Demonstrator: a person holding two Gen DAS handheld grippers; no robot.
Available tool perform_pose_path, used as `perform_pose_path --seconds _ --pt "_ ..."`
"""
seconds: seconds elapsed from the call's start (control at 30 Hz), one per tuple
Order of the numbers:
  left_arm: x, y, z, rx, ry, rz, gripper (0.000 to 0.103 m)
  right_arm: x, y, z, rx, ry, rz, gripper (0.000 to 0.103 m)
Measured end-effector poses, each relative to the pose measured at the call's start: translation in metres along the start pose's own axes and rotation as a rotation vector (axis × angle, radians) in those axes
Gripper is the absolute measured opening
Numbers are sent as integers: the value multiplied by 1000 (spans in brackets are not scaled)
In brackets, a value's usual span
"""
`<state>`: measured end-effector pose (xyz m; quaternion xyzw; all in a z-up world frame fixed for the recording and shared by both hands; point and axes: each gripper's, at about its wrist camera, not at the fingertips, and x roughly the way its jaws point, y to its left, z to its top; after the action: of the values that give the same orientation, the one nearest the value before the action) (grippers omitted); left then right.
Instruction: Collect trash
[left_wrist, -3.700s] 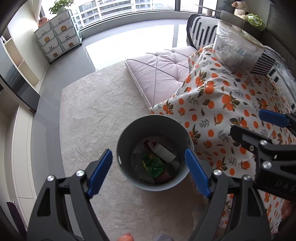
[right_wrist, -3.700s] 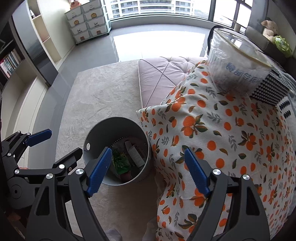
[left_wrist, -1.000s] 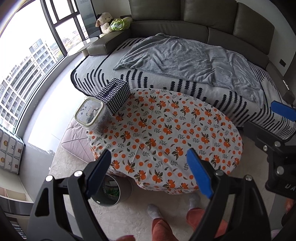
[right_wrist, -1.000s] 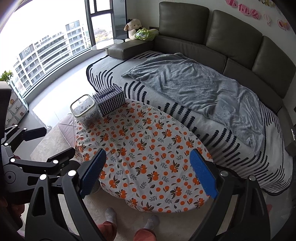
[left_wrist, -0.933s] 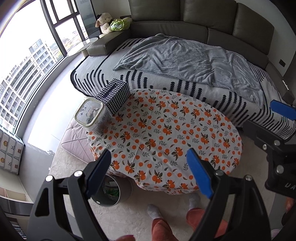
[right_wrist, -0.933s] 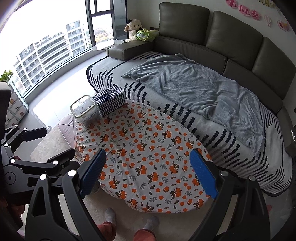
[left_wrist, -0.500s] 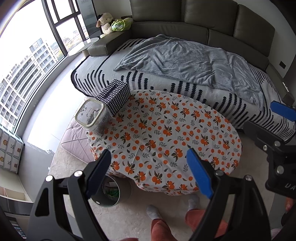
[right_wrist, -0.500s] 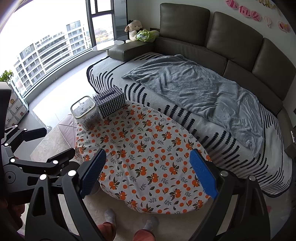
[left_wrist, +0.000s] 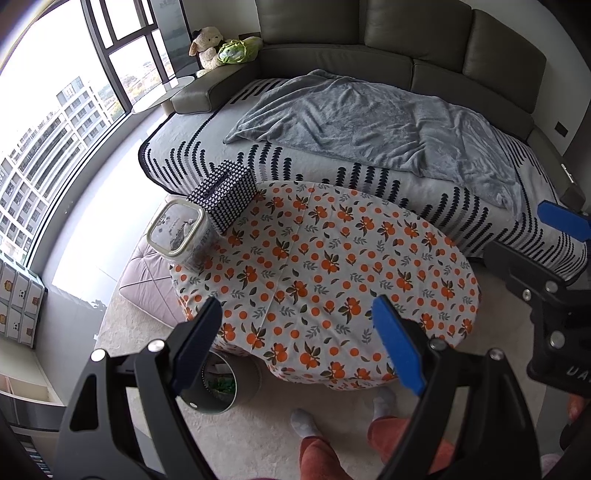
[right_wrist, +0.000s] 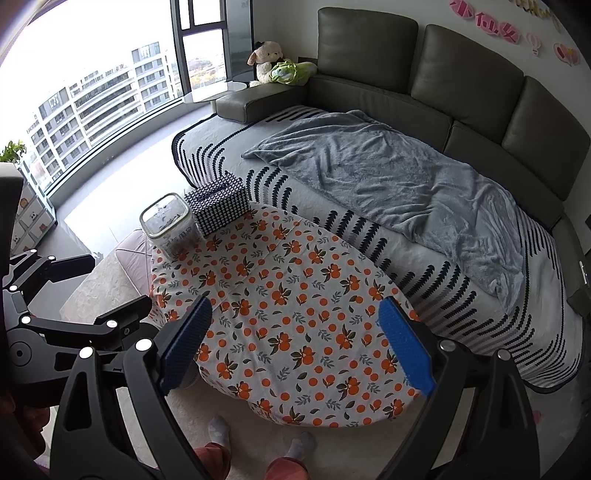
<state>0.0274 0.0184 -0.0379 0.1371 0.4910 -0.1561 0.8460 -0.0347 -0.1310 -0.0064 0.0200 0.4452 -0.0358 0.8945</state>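
- Left wrist view looks down from standing height: my left gripper (left_wrist: 295, 339) hangs with its blue pads spread wide and nothing between them.
- My right gripper (right_wrist: 291, 339) is released too, its fingers far apart and empty, high above the table (right_wrist: 288, 295) with its orange-print cloth.
- The grey trash bin (left_wrist: 229, 384) stands on the carpet just beside the table's near-left edge, partly hidden behind my left finger; some green wrapper shows inside it.
- On the cloth I see only a clear lidded container (left_wrist: 179, 234) and a black-and-white tissue box (left_wrist: 225, 195), touching each other at the far-left end. Neither reads as rubbish to me.
- I can find no loose trash on the table, on the carpet near my feet, or on the sofa (right_wrist: 406, 173) with its grey blanket (right_wrist: 388, 173).
- My judgement: the collecting looks finished or nearly so, and I am at the check-over step, scanning the room from above.
- If anything is left, it would be small or hidden by the fisheye edges; the next move calls for sweeping the view round, then lowering one open gripper onto any scrap and carrying it to the bin.
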Motion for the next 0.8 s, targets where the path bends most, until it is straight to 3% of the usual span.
perform_pose_path --seconds 0.17,0.33,0.47,0.8 --pt "-5 -7 5 -9 -23 22 84 0 0 -1 2 0 -1 89" --pt "-5 -2 3 -41 -23 18 91 -2 -3 5 3 0 -4 89" --pt "-7 -5 2 -7 -46 44 92 -1 -3 4 0 -1 -3 89" --pt "-14 -12 2 13 -63 17 92 -9 -12 8 5 -15 -8 89"
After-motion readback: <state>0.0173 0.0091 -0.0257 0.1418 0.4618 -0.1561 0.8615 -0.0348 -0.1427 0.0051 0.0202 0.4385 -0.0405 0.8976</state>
